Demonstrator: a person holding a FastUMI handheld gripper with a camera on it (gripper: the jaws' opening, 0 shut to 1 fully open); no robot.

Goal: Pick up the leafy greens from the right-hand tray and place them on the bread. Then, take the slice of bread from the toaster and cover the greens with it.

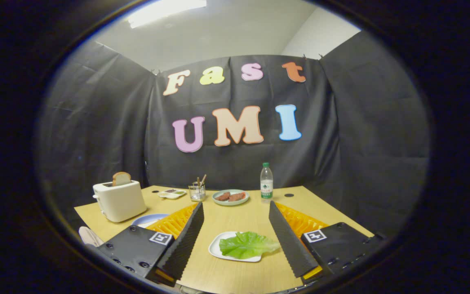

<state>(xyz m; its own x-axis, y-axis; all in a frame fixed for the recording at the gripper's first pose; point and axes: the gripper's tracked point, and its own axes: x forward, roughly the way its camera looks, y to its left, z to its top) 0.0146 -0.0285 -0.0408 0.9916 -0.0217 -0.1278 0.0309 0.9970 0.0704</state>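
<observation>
1. I judge this to be the very start of the first step: the leafy greens (246,244) are not yet picked up, and my gripper (239,232) hangs above the table (239,212) with its fingers spread wide and nothing held.
2. The greens lie on a small white tray (218,250), which sits between my fingers and just ahead of them. One leaf edge droops over the tray's rim toward my right finger.
3. The next move, as I read it, calls for lowering and easing forward so both fingers straddle the leaf, then closing gently on it; a limp leaf is likely to fold or slip, so a pinch on its thicker part seems safer.
4. Beyond my left finger a blue plate (150,219) peeks out. I cannot tell what it holds, since my finger hides most of it; the target bread may be there.
5. The white toaster (119,201) stands farther left on the table, with a slice of bread (121,178) sticking upright out of its slot, untouched.
6. Farther back, a pale green plate (230,197) holds two reddish-brown pieces, perhaps meat.
7. Beside it stand a wire holder (197,191) with sticks in it, a small flat dish (172,193) and a water bottle (266,181), upright.
</observation>
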